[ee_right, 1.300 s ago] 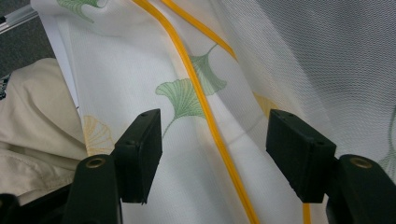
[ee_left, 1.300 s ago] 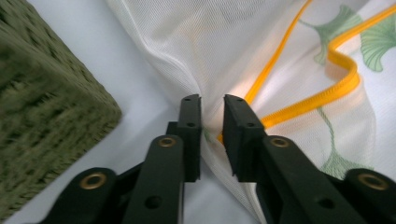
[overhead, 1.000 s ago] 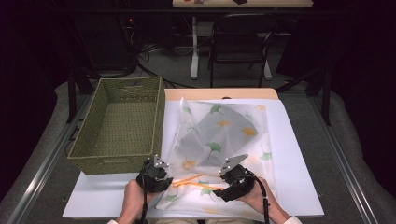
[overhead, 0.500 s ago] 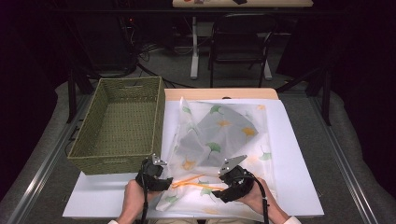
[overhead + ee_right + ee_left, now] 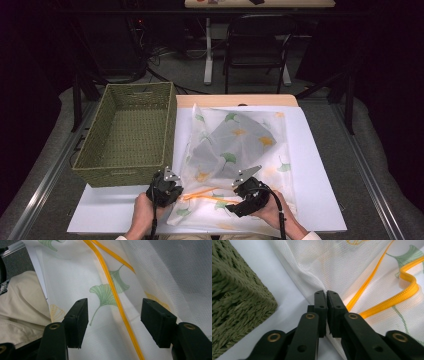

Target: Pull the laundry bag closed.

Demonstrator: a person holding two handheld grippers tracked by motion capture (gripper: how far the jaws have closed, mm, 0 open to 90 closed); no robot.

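A white mesh laundry bag printed with green and yellow ginkgo leaves lies crumpled on the white board. Its orange zipper runs across the near end. My left gripper is at the bag's near left edge. Its jaws have just been closing, and in the left gripper view the left gripper is shut on a pinched fold of mesh beside the zipper. My right gripper hovers over the bag's near middle. In its own view the right gripper stands open, with the zipper running between the jaws.
A green woven basket stands on the left of the board, and its corner is close beside my left gripper. A pale garment on the person is at the near edge. A chair stands beyond the table.
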